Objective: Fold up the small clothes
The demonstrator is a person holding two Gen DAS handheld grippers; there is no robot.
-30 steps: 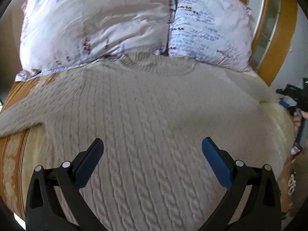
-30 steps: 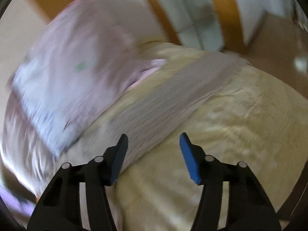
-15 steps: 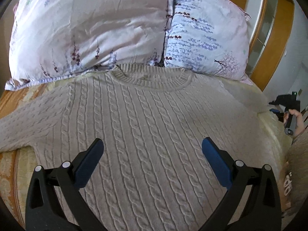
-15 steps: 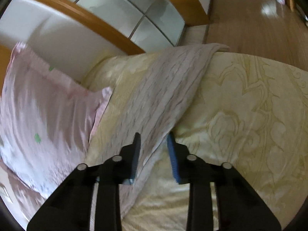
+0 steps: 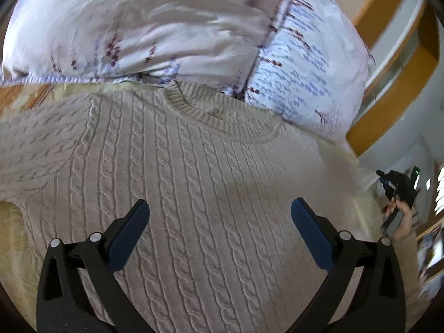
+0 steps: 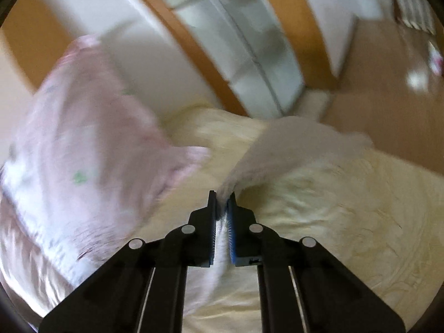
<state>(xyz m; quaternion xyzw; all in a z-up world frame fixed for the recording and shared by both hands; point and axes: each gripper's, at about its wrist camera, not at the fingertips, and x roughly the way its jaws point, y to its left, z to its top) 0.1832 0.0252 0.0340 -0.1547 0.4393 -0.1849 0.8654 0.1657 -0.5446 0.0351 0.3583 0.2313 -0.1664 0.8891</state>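
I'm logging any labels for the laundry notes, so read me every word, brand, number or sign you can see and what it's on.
None can be read.
Sweater: cable knit only, no tag or label showing.
Pillows: printed flower and branch patterns, no lettering.
Right tool view: too blurred by motion to read anything.

The right claw [image 6: 221,202] has clamped shut on the sweater sleeve [image 6: 291,149].

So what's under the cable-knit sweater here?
The sweater lies spread on a yellowish patterned bedspread, which shows past its edges; whatever lies beneath its body is covered. Its collar reaches the pillows. The right gripper pinches its sleeve.
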